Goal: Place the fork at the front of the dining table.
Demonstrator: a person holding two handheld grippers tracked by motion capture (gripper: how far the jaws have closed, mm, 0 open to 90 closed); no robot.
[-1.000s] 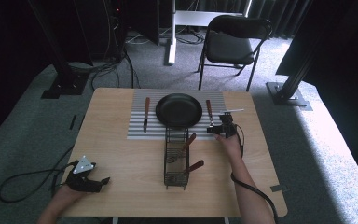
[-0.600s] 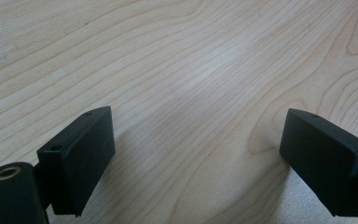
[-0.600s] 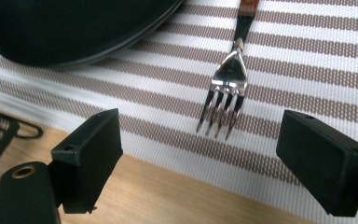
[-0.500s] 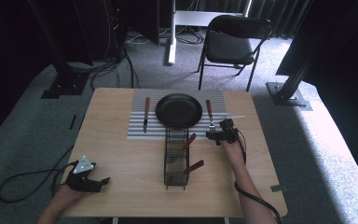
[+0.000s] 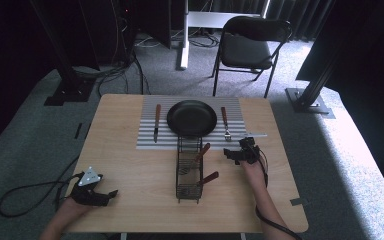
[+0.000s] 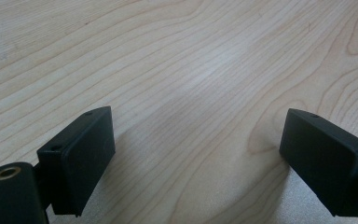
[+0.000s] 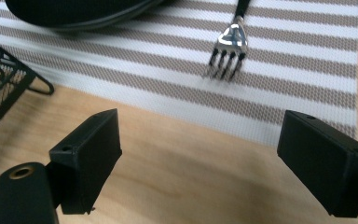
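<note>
- The table (image 5: 130,175) carries a striped mat (image 5: 150,140) at its far side, with bare wood all around the left gripper (image 5: 111,193) near the front left corner.
- On the mat the black plate (image 5: 192,118) sits between a knife (image 5: 156,121) and the fork (image 5: 225,123).
- The wire caddy (image 5: 189,170) stands just in front of the plate.
- The right gripper (image 5: 228,153) hovers between caddy and right edge; its jaws have just been opening and stand wide, nothing between them.
- Up close from that gripper, the fork's tines (image 7: 227,59) lie on the mat, pointing at the wood.
- The left gripper's jaws gape over bare grain.
</note>
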